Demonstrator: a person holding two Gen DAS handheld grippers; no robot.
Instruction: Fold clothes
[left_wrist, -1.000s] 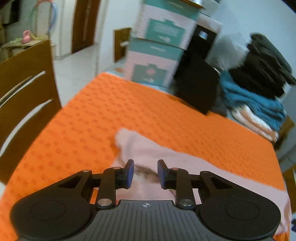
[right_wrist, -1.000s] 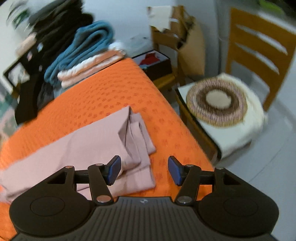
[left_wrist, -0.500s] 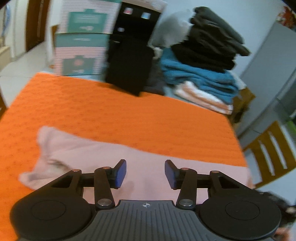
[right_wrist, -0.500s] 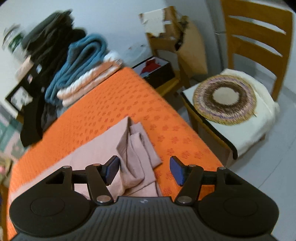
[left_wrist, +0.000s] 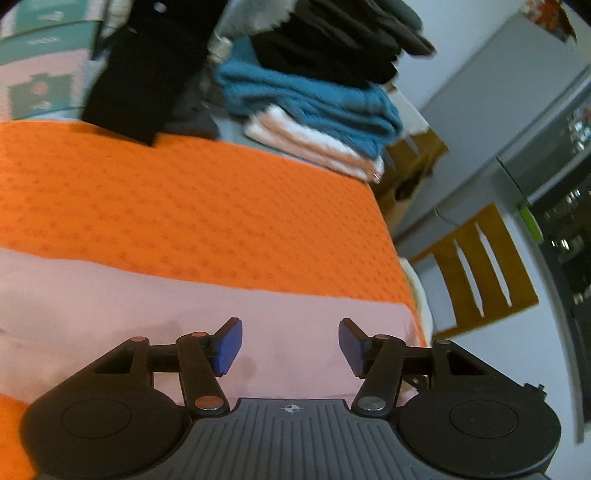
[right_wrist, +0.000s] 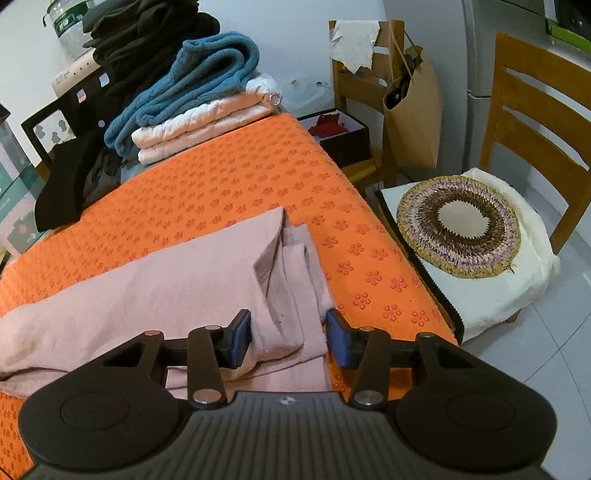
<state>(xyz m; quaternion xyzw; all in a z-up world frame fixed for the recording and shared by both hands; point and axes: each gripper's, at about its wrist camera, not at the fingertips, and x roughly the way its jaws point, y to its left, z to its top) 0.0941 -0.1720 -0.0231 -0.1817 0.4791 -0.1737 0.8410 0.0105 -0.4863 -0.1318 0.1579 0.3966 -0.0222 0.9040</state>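
Note:
A pale pink garment (left_wrist: 155, 306) lies stretched along the near part of an orange patterned mat (left_wrist: 192, 206). My left gripper (left_wrist: 290, 345) hovers open over its right stretch, nothing between the blue pads. In the right wrist view the same pink garment (right_wrist: 155, 288) ends in a bunched, layered end with a hem. My right gripper (right_wrist: 288, 338) is open, and its fingers straddle that bunched end close to the cloth on both sides.
A pile of folded clothes, teal (right_wrist: 192, 81), cream and dark, sits at the mat's far end beside a black box (left_wrist: 144, 74). A wooden chair (right_wrist: 535, 122) with a crocheted cushion (right_wrist: 458, 229) stands right of the table edge, and a paper bag (right_wrist: 413, 110) hangs behind.
My left gripper swung right along the pink garment toward the table's right edge and opened wider. My right gripper moved forward and down until its fingers straddle the bunched end.

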